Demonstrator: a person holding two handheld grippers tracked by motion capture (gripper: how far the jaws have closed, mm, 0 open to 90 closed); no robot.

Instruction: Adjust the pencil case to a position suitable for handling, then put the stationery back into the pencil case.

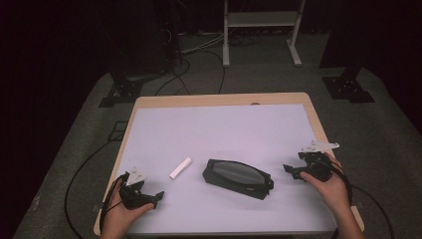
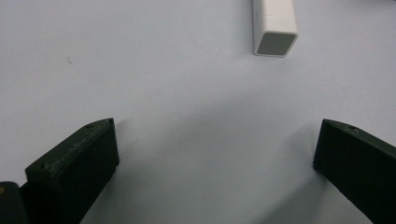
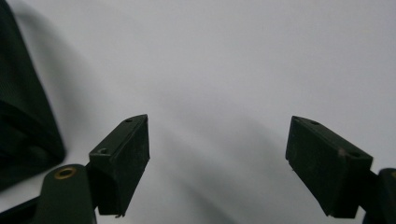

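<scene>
I see the desk bearing a black pouch near its front edge, centre-right. My right gripper, jaws spread and empty, lies just beside it; my left gripper, also spread, faces the small white block.

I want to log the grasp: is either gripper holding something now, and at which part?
Nothing is held. The left gripper and the right gripper both stand open over the bare white mat, apart from the white rectangular block and the black pouch.
</scene>
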